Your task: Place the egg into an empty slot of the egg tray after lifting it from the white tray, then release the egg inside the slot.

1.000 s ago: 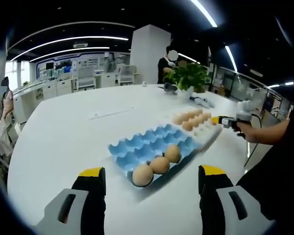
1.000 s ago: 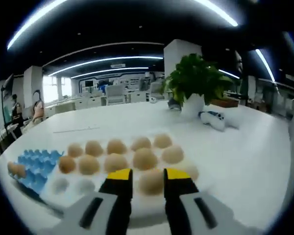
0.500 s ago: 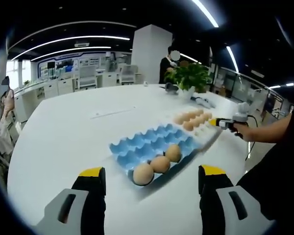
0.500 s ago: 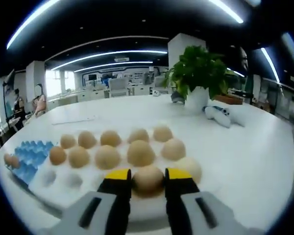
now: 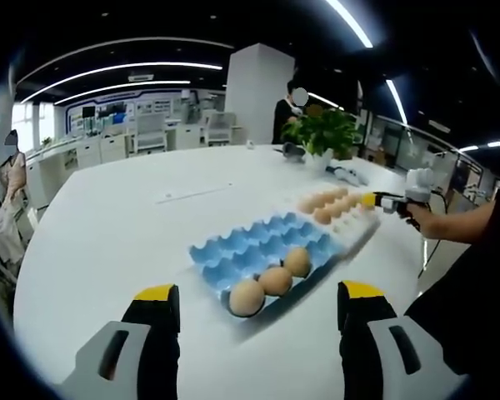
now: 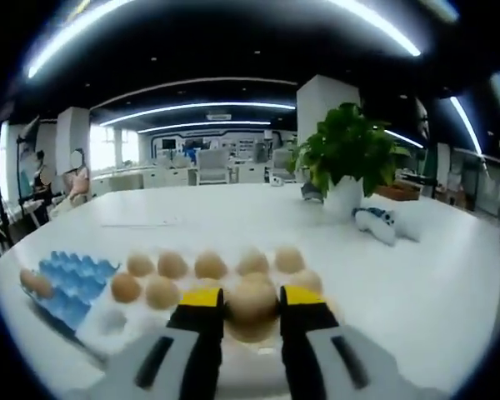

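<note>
- Right gripper (image 6: 252, 304) was clamped on an egg (image 6: 252, 298), yellow-tipped jaws pressing it from both sides; the egg looked raised just above the white tray (image 6: 108, 321), over the near row.
- Left gripper (image 5: 258, 304) was wide open w/ nothing between its jaws, hovering above the table (image 5: 108, 242) near the blue egg tray (image 5: 258, 250).
- In the left gripper view the egg tray held three eggs (image 5: 274, 280) in its near row; the rest of the slots looked empty. White tray touched its far end, w/ the right gripper (image 5: 382, 202) over it.
- Risk 1: too much squeeze could crack the shell. Smooth curved surface, hard jaw tips, so grip force is the thing to watch.
- Risk 2: too little squeeze and the egg could slip out during the carry, esp. w/ a quick swing across to the blue tray. It'd land on the other eggs (image 6: 171, 275) or on the table.
- Risk 3: travelling low could knock the neighbours still in the white tray; more clearance probably needed before going sideways.
- Risk 4: wrong slot. Coming down on one of the three filled slots would knock egg against egg. An empty slot beside them looked the safer target.
- Risk 5: opening while the egg's still above the slot = drop & crack; best let go once it's seated.
- Risk 6: egg tray looked light, nothing holding it; a nudge on placing could shift it. Left gripper was near enough to steady it, as a guess.
</note>
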{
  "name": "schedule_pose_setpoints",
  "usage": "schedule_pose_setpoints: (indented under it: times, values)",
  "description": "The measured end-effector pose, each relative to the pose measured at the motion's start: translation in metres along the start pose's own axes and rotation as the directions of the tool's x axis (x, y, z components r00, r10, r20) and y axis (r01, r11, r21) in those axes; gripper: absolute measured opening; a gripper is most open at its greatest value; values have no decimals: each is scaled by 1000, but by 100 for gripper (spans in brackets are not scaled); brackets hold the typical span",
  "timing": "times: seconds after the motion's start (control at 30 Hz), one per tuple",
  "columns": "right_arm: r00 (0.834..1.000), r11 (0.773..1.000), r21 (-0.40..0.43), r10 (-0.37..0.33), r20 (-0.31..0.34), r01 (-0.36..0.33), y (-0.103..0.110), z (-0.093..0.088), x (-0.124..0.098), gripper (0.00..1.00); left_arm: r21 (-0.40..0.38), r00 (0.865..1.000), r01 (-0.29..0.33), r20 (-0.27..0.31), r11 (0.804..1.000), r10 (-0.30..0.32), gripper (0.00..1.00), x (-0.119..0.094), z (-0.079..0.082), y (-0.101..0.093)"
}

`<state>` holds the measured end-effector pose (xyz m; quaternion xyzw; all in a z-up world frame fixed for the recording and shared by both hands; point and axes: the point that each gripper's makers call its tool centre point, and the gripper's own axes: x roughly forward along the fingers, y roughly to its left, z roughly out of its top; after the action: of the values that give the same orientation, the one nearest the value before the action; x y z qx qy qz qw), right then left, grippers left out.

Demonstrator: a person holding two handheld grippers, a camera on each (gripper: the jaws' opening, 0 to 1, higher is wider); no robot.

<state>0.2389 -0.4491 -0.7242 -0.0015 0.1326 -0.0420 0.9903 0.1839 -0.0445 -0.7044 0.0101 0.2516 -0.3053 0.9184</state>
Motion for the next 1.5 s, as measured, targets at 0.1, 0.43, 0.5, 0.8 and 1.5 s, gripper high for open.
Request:
schedule_pose_setpoints:
  times: [0.1,0.43,0.5,0.8,1.5]
  values:
    - [999,999,-13,30,13,-30,11,7,-1,25,3,1000,2,1,1000,-2,78,0,1,0]
    - [990,991,-37,133,36,-132,49,21,-2,25,7,1000,3,4,1000,-3,78,1,2,-1]
    - [988,988,-60,147,40,-145,54,23,-2,25,11,1000,4,3,1000,-4,78,0,2,-1]
    - [976,975,-57,217,32,-215,77,23,-3,25,17,1000,11,3,1000,-11,78,2,2,-2]
    - [927,923,-85,376,1,-375,132,14,-7,25,14,1000,1,4,1000,-1,78,2,2,1]
